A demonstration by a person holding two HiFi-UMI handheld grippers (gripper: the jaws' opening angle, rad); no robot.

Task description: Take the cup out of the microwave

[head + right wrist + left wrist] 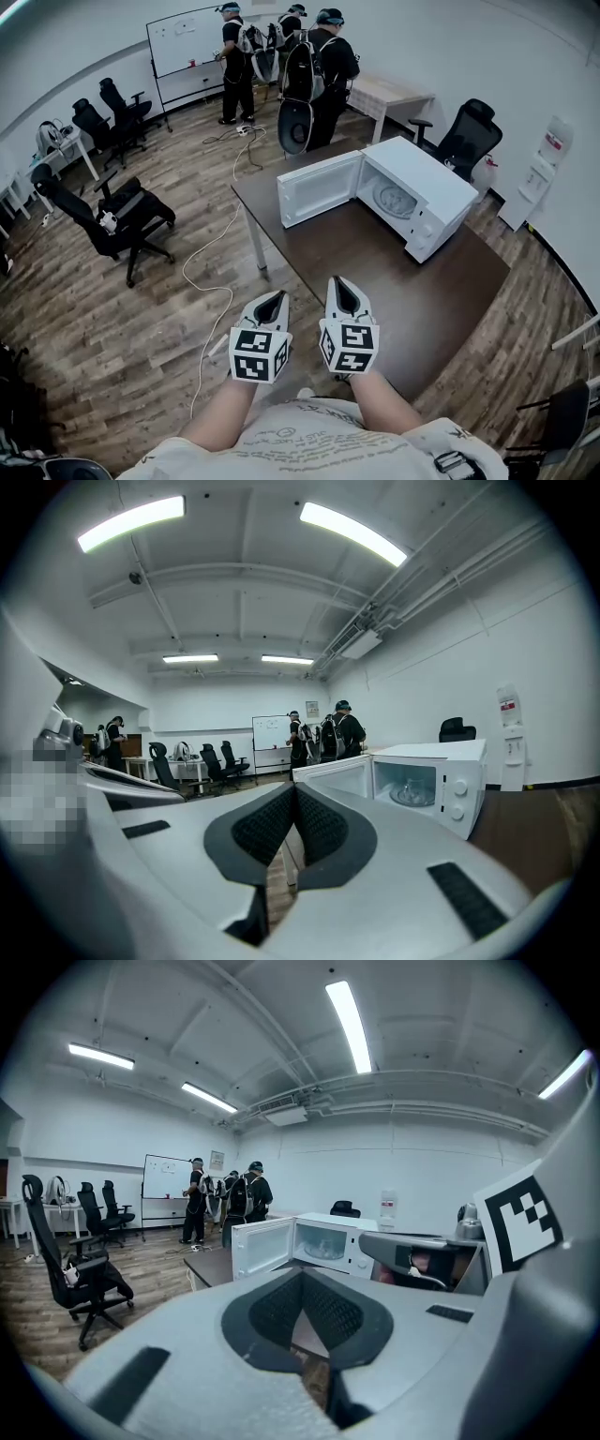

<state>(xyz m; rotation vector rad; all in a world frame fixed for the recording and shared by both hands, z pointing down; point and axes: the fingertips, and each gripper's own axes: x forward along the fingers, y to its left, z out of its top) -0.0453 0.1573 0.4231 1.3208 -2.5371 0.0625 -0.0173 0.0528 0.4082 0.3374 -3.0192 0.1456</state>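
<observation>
A white microwave (427, 197) stands on the dark brown table (412, 309) with its door (317, 189) swung open to the left. On the turntable inside sits a clear glass cup (392, 200), also visible in the right gripper view (412, 792) and faintly in the left gripper view (323, 1244). My left gripper (273, 301) and right gripper (341, 285) hang side by side over the table's near edge, well short of the microwave. Both point toward it, shut with nothing between the pads. The shut pads show in the left gripper view (302, 1277) and the right gripper view (294, 791).
Several people (314, 56) stand by a whiteboard (183, 39) behind the table. Office chairs (112, 220) stand on the wood floor at left, where a white cable (211, 248) trails. Another chair (466, 136) and a water dispenser (539, 173) are at the right.
</observation>
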